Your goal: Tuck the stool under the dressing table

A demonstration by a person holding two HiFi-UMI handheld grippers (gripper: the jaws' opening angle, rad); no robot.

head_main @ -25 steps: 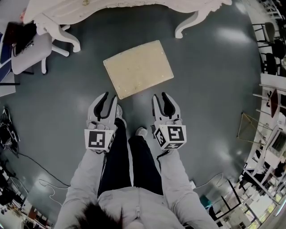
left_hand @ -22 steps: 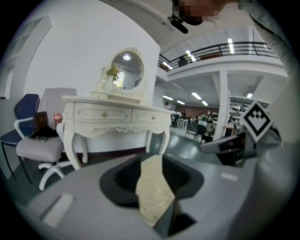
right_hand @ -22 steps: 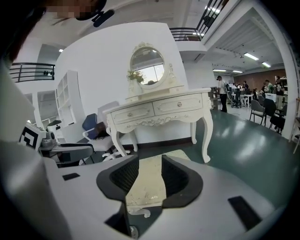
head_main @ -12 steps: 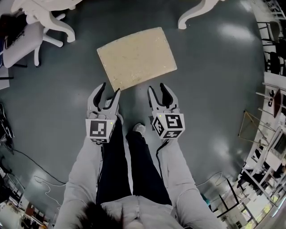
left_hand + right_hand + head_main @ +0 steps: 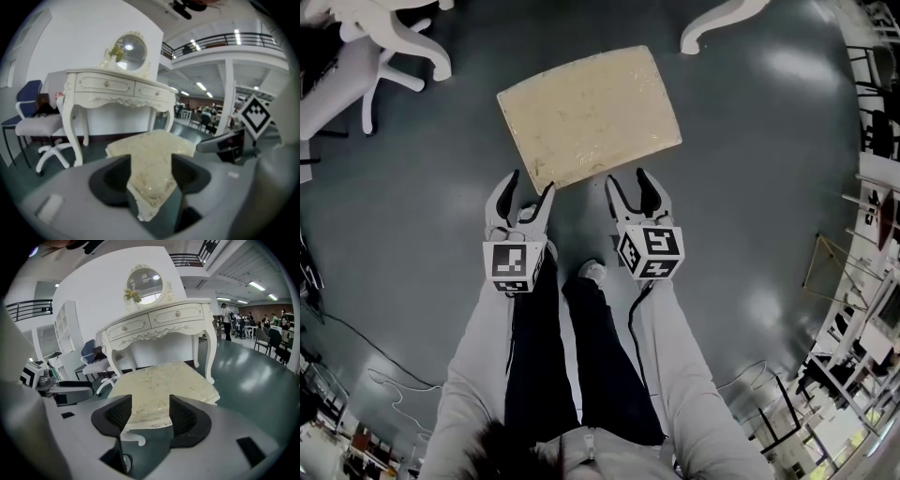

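The stool point(image 5: 589, 114), with a cream patterned cushion point(image 5: 164, 383), stands on the grey floor in front of the white dressing table point(image 5: 161, 322), apart from it. My left gripper point(image 5: 520, 192) hovers at the stool's near left corner point(image 5: 147, 187), its jaws opening with nothing pressed between them. My right gripper point(image 5: 631, 187) is at the near edge further right, its jaws also opening, the cushion's edge seen through the gap. Only two curved table legs point(image 5: 712, 21) show in the head view.
A white office chair point(image 5: 337, 75) stands at the far left beside the table's left leg point(image 5: 403, 42). Cables point(image 5: 356, 347) trail on the floor at the left. Desks and frames point(image 5: 862, 281) line the right side. The person's legs and a shoe point(image 5: 592, 272) are below the grippers.
Both grippers have come down toward the stool's near edge and their jaws have spread wider. The head view has dipped, so the table top has slid out of the frame.
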